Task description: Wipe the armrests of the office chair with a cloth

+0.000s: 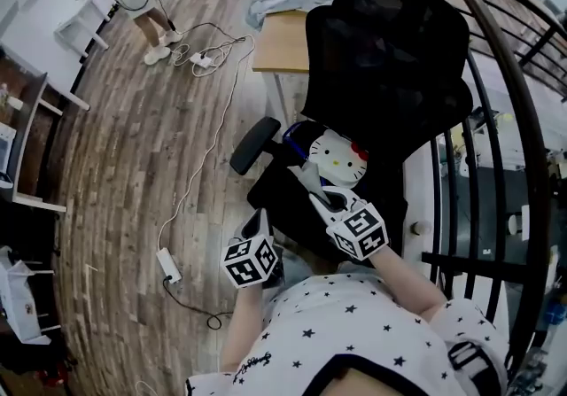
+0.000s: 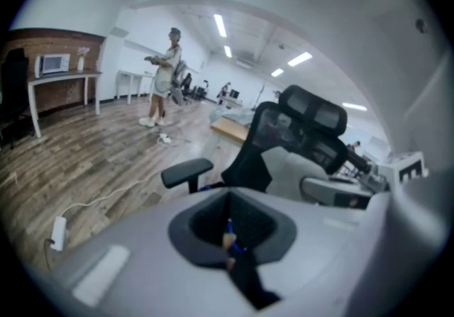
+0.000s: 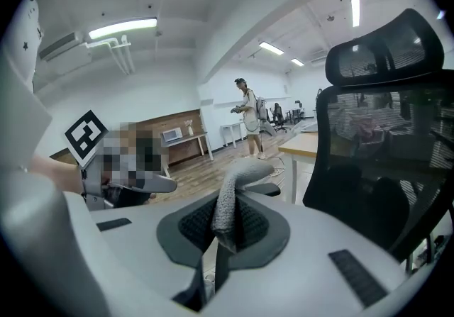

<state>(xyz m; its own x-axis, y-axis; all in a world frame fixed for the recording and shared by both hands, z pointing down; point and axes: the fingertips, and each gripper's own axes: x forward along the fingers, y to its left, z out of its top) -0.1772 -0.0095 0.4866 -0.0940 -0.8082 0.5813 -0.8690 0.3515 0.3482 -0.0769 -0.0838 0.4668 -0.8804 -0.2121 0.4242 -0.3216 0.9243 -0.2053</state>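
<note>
Wood-plank floor fills the head view, with a white cable (image 1: 205, 151) trailing across it and a pale counter (image 1: 297, 40) behind the black office chair (image 1: 390, 66). The chair's one visible armrest (image 1: 255, 144) is a dark padded bar lying on a slant, just ahead and to the left of the right gripper (image 1: 321, 195). That gripper carries the cloth (image 1: 307, 174) over the seat and looks nearer the pad than the left gripper (image 1: 260, 224), which hangs low by the seat's front edge. From the left gripper view, the left gripper (image 2: 229, 245) has its fingers brought together on nothing I can name, and the armrest (image 2: 186, 172) sits ahead, well apart. From the right gripper view, the right gripper (image 3: 221, 237) pinches the grey, nubbly cloth (image 3: 234, 198), which stands up and flops forward, the armrest (image 3: 268, 188) just beyond it.
</note>
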